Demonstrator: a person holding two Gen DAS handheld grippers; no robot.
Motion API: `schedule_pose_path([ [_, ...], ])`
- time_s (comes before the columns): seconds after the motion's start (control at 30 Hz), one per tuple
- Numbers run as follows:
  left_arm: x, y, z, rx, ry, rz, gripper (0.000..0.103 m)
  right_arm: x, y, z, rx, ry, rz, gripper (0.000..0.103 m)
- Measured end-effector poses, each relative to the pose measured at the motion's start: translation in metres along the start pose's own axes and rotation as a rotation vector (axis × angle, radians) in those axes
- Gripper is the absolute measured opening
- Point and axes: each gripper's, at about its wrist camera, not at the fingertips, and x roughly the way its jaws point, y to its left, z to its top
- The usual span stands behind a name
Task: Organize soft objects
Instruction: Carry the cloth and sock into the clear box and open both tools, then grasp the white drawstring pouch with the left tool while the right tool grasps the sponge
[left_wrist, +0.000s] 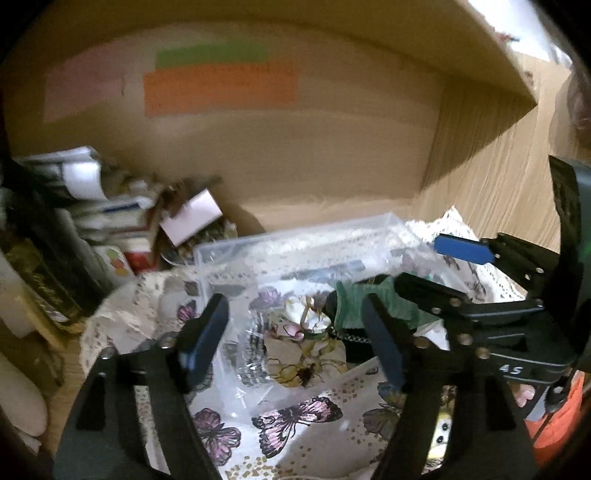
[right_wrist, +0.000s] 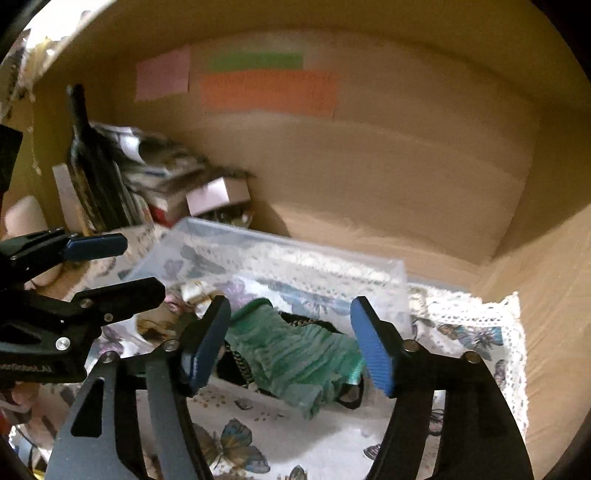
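A green pleated cloth (right_wrist: 295, 350) lies over a black item with a chain on the butterfly-print cloth (right_wrist: 303, 443), in front of a clear plastic box (right_wrist: 280, 254). My right gripper (right_wrist: 291, 347) is open, its blue pads either side of the green cloth, just above it. My left gripper (left_wrist: 295, 343) is open over a floral fabric piece (left_wrist: 306, 332) and a clear plastic bag (left_wrist: 255, 354). The green cloth shows in the left wrist view (left_wrist: 354, 306), with the right gripper (left_wrist: 432, 266) reaching in from the right. The left gripper shows at the left of the right wrist view (right_wrist: 114, 266).
A wooden shelf with a back wall (right_wrist: 369, 166) bearing pink, green and orange notes. Books, a dark bottle (right_wrist: 85, 155) and small boxes (right_wrist: 218, 195) crowd the back left corner. A lace-edged cloth (right_wrist: 509, 332) reaches the right wall.
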Motion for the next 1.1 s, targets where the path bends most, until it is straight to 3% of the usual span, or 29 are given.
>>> schedule_pose_path([
  [0.1,-0.020,0.000,0.000,-0.008,-0.050,0.020,0.098,-0.024,0.000,0.001,0.002,-0.052,-0.003,0.073],
  [0.27,-0.047,-0.004,-0.008,0.001,-0.101,0.047,0.102,-0.059,0.003,-0.004,0.006,-0.128,-0.013,0.080],
  [0.5,-0.060,-0.011,-0.038,0.019,-0.062,0.045,0.102,-0.091,0.005,-0.027,0.028,-0.170,-0.021,0.081],
  [0.7,-0.059,-0.019,-0.071,0.020,0.009,-0.019,0.102,-0.100,0.007,-0.058,0.056,-0.133,-0.039,0.081],
  [0.97,-0.048,-0.023,-0.107,-0.024,0.089,-0.062,0.101,-0.085,0.003,-0.111,0.126,0.018,-0.030,0.081],
  [1.1,-0.039,-0.028,-0.120,-0.020,0.143,-0.099,0.083,-0.077,0.004,-0.128,0.139,0.076,-0.026,0.081],
])
